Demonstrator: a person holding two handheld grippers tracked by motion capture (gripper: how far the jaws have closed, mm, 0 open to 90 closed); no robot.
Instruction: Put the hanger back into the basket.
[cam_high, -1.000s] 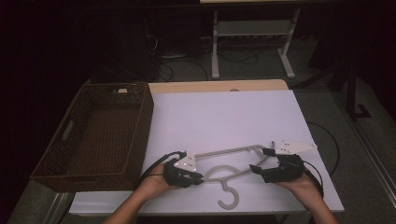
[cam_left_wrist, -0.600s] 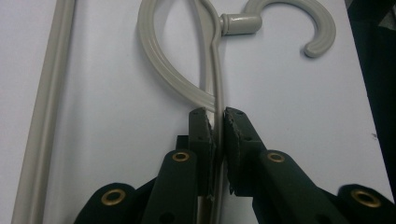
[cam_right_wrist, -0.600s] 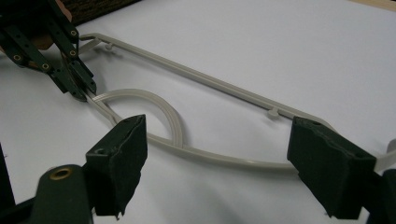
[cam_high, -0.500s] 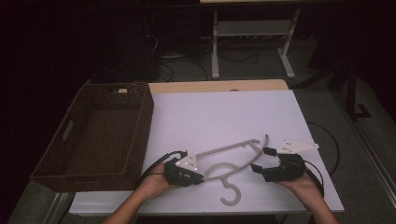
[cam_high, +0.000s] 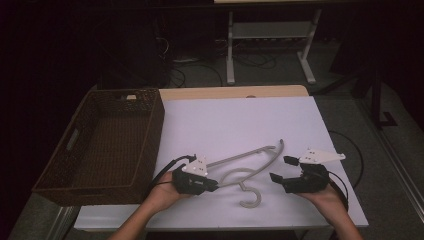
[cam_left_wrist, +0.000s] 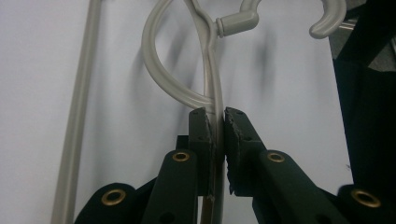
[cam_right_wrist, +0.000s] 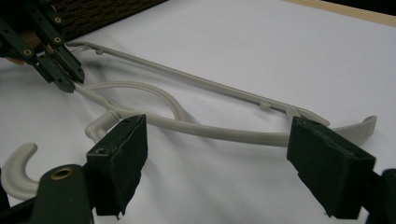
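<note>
- Two grippers work over one pale plastic hanger (cam_high: 250, 167) lying on the white tabletop (cam_high: 240, 125).
- The left gripper (cam_high: 212, 185) is clenched on the hanger's shoulder bar; in the left gripper view the bar (cam_left_wrist: 212, 93) runs straight up between the pinched pads, out to the neck and the hook (cam_left_wrist: 327, 21) just beyond.
- The right gripper (cam_high: 281, 170) stands released, jaws spread wide and holding nothing. In the right gripper view the hanger's other shoulder (cam_right_wrist: 243, 135) lies across the gap just ahead of its pads, apart from both.
- Outward from the right gripper, the shoulder's far tip (cam_high: 281, 146) curves up beyond it; the hook (cam_high: 251, 199) curls on the near side, between the two grippers.
- Handling, as a judgement: the hanger looks light, stiff and smooth, so it should move as one piece, but a one-ended grip may let it swivel or slip. The flatter shoulder bar offers surer purchase than the thin lower rail (cam_high: 240, 156).
- Beyond the left gripper, on its outer side, sits a dark wicker basket (cam_high: 75, 165), apart from the hanger.
</note>
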